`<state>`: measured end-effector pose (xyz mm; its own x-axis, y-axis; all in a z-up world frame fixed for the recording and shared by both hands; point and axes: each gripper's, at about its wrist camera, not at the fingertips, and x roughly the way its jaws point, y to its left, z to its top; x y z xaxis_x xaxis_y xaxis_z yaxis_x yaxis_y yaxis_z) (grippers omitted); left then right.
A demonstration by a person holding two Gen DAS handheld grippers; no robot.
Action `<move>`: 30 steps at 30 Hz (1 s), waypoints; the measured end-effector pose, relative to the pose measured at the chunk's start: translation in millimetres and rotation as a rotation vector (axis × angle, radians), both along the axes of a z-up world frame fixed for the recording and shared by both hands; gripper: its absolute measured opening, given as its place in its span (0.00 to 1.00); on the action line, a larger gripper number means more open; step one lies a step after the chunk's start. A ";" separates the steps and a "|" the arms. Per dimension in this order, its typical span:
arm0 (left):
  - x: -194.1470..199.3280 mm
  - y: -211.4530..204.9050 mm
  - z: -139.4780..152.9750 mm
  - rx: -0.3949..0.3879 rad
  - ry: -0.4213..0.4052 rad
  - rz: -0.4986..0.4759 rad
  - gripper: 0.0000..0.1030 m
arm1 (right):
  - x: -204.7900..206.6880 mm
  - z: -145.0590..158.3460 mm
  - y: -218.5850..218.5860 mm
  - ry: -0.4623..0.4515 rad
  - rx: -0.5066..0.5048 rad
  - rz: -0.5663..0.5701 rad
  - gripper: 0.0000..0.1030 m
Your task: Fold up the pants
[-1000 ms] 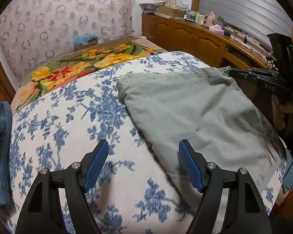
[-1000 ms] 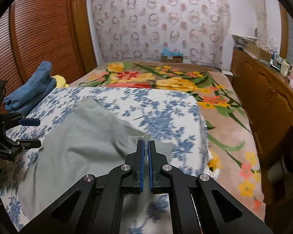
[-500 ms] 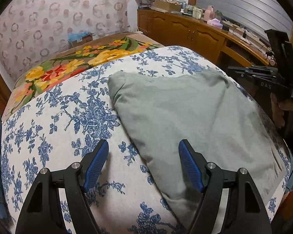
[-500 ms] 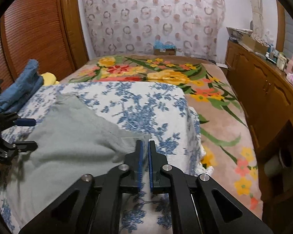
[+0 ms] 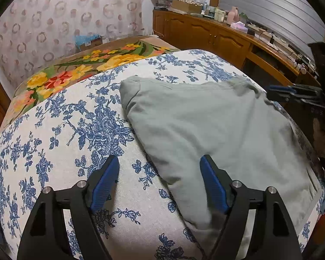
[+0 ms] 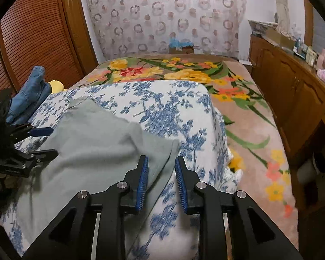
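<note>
Grey-green cotton pants (image 5: 216, 125) lie folded into a flat block on the blue-and-white floral bedspread (image 5: 71, 130), toward the bed's near end. My left tongs (image 5: 159, 175) hang spread wide over the folded edge, one blue pad above bare bedspread and the other above the pants, gripping nothing. My right tongs (image 6: 161, 173) are parted too, a modest gap between the pads, straddling the pants' corner edge without pinching it. A blue denim garment (image 6: 30, 93) sits bundled at the bed's far side, beside something yellow (image 6: 56, 85).
</note>
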<state>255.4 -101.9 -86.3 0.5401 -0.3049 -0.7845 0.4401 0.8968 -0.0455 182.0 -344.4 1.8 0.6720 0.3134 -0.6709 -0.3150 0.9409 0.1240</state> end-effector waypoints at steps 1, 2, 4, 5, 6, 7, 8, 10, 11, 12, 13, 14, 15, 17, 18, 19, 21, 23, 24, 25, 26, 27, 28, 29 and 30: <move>0.2 0.1 -0.3 -0.001 -0.004 0.001 0.78 | -6.0 0.8 -0.5 0.003 0.009 0.004 0.26; -0.4 0.1 -0.5 -0.002 -0.009 0.001 0.78 | -10.8 1.6 0.0 0.007 0.014 0.006 0.26; -0.7 0.6 -0.9 -0.003 -0.009 0.003 0.79 | -22.6 1.4 3.0 0.018 0.013 0.012 0.26; -0.8 0.4 -1.0 -0.002 -0.009 0.002 0.79 | -28.9 1.6 3.4 0.018 0.013 0.013 0.26; -0.6 0.0 -1.4 -0.002 -0.010 0.002 0.79 | -33.1 2.5 4.3 0.019 0.016 0.013 0.26; -0.7 0.4 -1.2 -0.002 -0.010 0.002 0.79 | -37.8 2.7 5.1 0.020 0.022 0.016 0.26; -0.8 0.2 -1.1 -0.001 -0.010 0.002 0.79 | -41.9 2.1 6.0 0.019 0.029 0.022 0.26; -0.8 0.0 -1.0 0.002 -0.012 0.003 0.79 | -45.6 -1.7 9.8 0.028 0.012 0.031 0.26; -0.4 0.5 -1.1 0.001 -0.012 0.005 0.79 | -47.4 -2.9 10.0 0.029 0.005 0.025 0.26; 0.0 0.8 -1.1 0.002 -0.012 0.006 0.79 | -48.0 -3.1 7.7 0.032 0.013 0.024 0.26; 0.2 1.1 -1.1 0.002 -0.012 0.007 0.79 | -48.7 -3.4 6.6 0.034 0.026 0.030 0.26; 0.2 1.4 -1.1 0.003 -0.009 0.009 0.79 | -48.3 -3.4 6.8 0.036 0.031 0.036 0.26; -0.2 1.7 -0.8 0.004 -0.004 0.012 0.79 | -49.7 -4.5 8.8 0.039 0.024 0.037 0.26; -3.9 2.4 2.2 0.004 0.019 0.013 0.79 | -51.5 -7.1 7.0 0.041 0.001 0.030 0.11; -8.5 3.5 4.0 -0.001 0.016 0.010 0.79 | -52.0 -7.9 7.0 0.043 -0.020 0.028 0.10; -12.0 3.9 5.2 -0.005 0.013 0.009 0.79 | -53.3 -7.6 6.5 0.040 -0.038 0.026 0.08; -21.1 6.0 8.2 -0.012 0.009 0.010 0.79 | -57.8 -5.0 5.5 0.036 -0.049 0.019 0.05; -31.9 8.9 11.3 -0.033 0.005 0.009 0.79 | -61.1 -2.1 2.7 0.032 -0.060 0.003 0.05; -35.7 9.6 11.6 -0.040 0.007 0.009 0.79 | -60.8 -1.0 3.8 0.030 -0.063 -0.010 0.05; -38.0 9.1 12.1 -0.044 0.007 0.009 0.79 | -61.6 -0.1 2.3 0.030 -0.059 -0.014 0.05; -42.2 9.6 12.0 -0.046 0.007 0.008 0.79 | -62.6 0.8 0.3 0.031 -0.053 -0.017 0.05; -45.4 9.8 11.9 -0.043 0.005 0.008 0.79 | -63.3 1.6 1.4 0.032 -0.050 -0.020 0.05; -49.5 10.6 12.1 -0.041 0.002 0.011 0.79 | -64.9 2.4 0.6 0.029 -0.050 -0.028 0.05; -52.5 10.9 12.5 -0.043 0.000 0.013 0.79 | -67.5 3.5 -0.2 0.024 -0.050 -0.041 0.05; -56.9 11.7 13.4 -0.048 -0.003 0.014 0.79 | -70.8 3.5 1.7 0.021 -0.048 -0.044 0.05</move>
<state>198.6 -90.2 -72.9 0.5466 -0.3344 -0.7677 0.4276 0.8997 -0.0874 111.2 -342.8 5.3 0.6697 0.2513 -0.6988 -0.2711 0.9588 0.0849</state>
